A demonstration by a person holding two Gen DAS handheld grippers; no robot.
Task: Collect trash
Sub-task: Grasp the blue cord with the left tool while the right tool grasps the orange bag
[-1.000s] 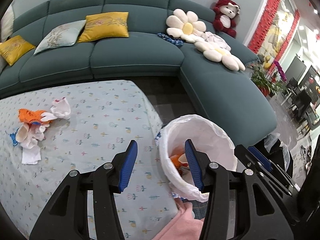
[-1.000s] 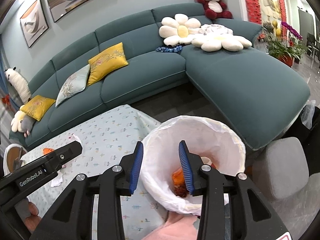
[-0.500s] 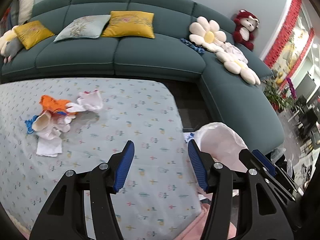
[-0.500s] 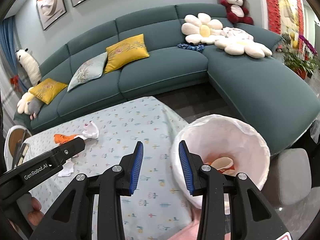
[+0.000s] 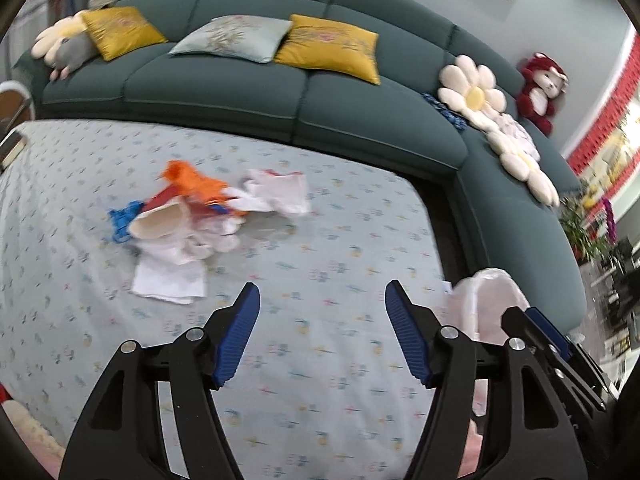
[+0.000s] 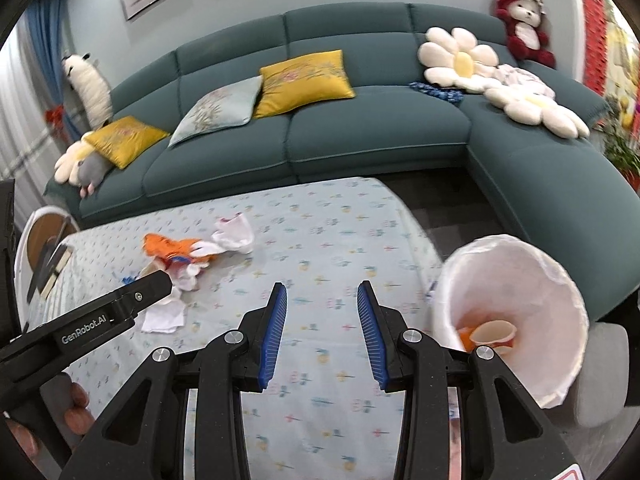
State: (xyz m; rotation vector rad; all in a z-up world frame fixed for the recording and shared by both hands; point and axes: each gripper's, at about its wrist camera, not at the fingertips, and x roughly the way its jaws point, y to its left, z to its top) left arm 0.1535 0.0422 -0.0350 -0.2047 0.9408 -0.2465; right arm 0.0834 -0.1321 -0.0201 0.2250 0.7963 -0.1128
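- Left wrist view: left gripper [image 5: 322, 334] spread wide and empty above the table [image 5: 320, 380], aimed at the trash pile [image 5: 200, 216] beyond its tips — judged ready for a grab; the bin [image 5: 490, 304] peeks just right of the table's edge
- Right wrist view: right gripper [image 6: 322, 334] parted, narrower, holding nothing; the lined bin sits beside the table's corner — a cup [image 6: 492, 334] already inside

**Open cloth ahead, bin at the right edge**

A bare stretch of tablecloth [image 5: 320, 264] is left between the left gripper [image 5: 322, 334] and the trash pile [image 5: 192, 216]. The table's right edge is flanked by the lined bin [image 6: 516, 320]; the far side is walled by the sofa [image 6: 360, 132].
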